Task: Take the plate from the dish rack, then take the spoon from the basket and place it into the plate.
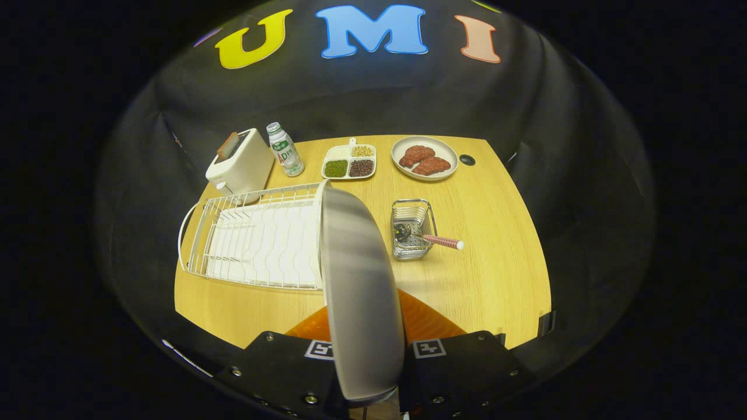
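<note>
Hand-held gripper (367, 379): we hold the plate (359, 280) on edge, clamped between both fingers, above the tabletop (496, 274) and just beside the rack (257, 242). We judge the set-down as the step in hand. We should tilt the plate flat and lower it onto bare tabletop near the basket (413, 228), where the spoon (435, 238) lies with its handle over the rim, clear of both.
</note>
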The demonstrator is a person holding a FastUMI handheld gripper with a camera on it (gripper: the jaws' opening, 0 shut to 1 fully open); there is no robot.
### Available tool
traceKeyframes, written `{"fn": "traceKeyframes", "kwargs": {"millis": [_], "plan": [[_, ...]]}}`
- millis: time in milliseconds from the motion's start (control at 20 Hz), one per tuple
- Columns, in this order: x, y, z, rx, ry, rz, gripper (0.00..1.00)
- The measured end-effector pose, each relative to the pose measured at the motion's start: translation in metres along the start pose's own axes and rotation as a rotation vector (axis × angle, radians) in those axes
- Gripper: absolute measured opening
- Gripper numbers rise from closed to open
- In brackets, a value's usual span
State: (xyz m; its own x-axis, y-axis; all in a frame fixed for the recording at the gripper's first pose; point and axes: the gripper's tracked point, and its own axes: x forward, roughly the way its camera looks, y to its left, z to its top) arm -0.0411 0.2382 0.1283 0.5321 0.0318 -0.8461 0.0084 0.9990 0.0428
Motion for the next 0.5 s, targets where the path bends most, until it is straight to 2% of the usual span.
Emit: {"fn": "traceKeyframes", "kwargs": {"millis": [500], "plan": [[0.035, -0.014, -0.059, -0.021, 0.103, 0.067, 0.32]]}}
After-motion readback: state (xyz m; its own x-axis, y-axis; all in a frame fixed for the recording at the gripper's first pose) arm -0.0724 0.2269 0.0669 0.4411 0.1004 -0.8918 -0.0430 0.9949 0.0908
